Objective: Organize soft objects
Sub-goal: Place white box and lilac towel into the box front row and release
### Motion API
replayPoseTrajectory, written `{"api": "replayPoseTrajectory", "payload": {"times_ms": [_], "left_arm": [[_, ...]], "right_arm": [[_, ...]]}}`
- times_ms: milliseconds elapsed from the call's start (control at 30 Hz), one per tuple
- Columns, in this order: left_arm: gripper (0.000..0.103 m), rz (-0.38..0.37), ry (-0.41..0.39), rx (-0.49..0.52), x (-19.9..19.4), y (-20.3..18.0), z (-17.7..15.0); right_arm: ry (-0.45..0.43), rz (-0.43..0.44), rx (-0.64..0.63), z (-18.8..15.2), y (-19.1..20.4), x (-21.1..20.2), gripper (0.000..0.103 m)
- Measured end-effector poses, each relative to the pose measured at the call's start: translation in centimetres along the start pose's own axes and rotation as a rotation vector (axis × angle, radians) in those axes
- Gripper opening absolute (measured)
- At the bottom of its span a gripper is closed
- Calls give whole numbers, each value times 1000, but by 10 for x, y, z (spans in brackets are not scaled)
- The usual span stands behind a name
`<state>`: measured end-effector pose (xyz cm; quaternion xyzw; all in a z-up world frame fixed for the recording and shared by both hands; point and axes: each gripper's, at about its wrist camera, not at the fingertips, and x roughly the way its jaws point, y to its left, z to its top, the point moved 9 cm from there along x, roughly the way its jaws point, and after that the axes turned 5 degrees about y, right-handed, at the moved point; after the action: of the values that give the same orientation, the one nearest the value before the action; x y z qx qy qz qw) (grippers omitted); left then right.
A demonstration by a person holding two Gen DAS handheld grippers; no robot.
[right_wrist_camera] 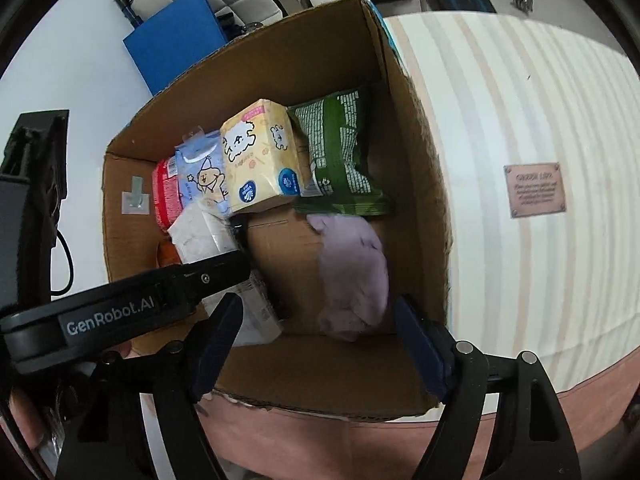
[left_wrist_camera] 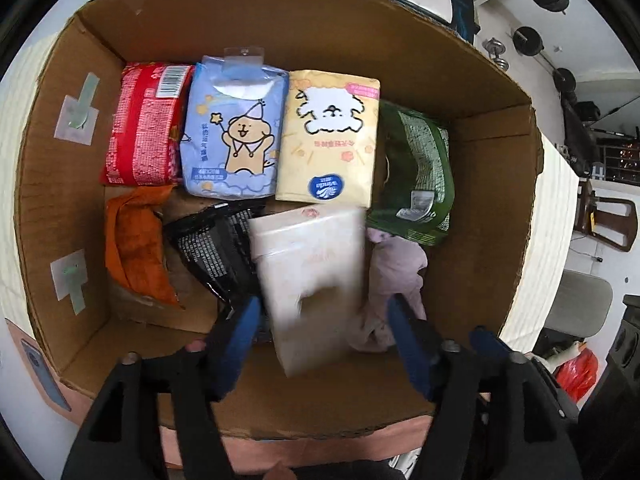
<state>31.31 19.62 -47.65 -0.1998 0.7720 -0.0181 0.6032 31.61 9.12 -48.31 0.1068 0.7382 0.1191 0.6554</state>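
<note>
An open cardboard box (left_wrist_camera: 280, 20) holds a red pack (left_wrist_camera: 140, 128), a blue tissue pack (left_wrist_camera: 234, 136), a yellow tissue pack (left_wrist_camera: 332, 136), a green bag (left_wrist_camera: 420, 168), an orange bag (left_wrist_camera: 136, 248) and a black bag (left_wrist_camera: 216, 248). My left gripper (left_wrist_camera: 324, 324) is open over the box's near side. A blurred white tissue pack (left_wrist_camera: 312, 264) is between its blue fingers without touching the pads. My right gripper (right_wrist_camera: 320, 332) is open too. A blurred lilac soft cloth (right_wrist_camera: 356, 276) lies loose between its fingers on the box (right_wrist_camera: 300, 60) floor, next to the green bag (right_wrist_camera: 340, 160).
The box stands on a striped cloth surface (right_wrist_camera: 520, 120) bearing a brown label (right_wrist_camera: 536, 190). A blue flat board (right_wrist_camera: 176, 44) lies behind the box. The other gripper's black frame (right_wrist_camera: 120, 308) crosses the right wrist view at the left. Dumbbells (left_wrist_camera: 528, 40) and a chair (left_wrist_camera: 580, 304) stand beyond.
</note>
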Motion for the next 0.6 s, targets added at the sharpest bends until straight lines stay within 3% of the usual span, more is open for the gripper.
{"api": "replayPoseTrajectory", "payload": {"times_ms": [100,200,300,400,600], "left_arm": [[70,19,-14,10,-6,5,1],[84,32,-40,20,-12,8,-2],[86,64,-79,27,-24,13,-6],[98,123,-137,36,-35,22,-14],[99,201,-252,46,-52,42,-28]], "right_arm": [[-22,-60,-22,1,-3,-8,82],[-40,-103,-42,0,-5,-16,82],[-50,-143,-70,-2,-6,-22,83],[-70,-211,-106,-5,-6,-26,96],[-95,-284,-151,-15,-8,-30,99]]}}
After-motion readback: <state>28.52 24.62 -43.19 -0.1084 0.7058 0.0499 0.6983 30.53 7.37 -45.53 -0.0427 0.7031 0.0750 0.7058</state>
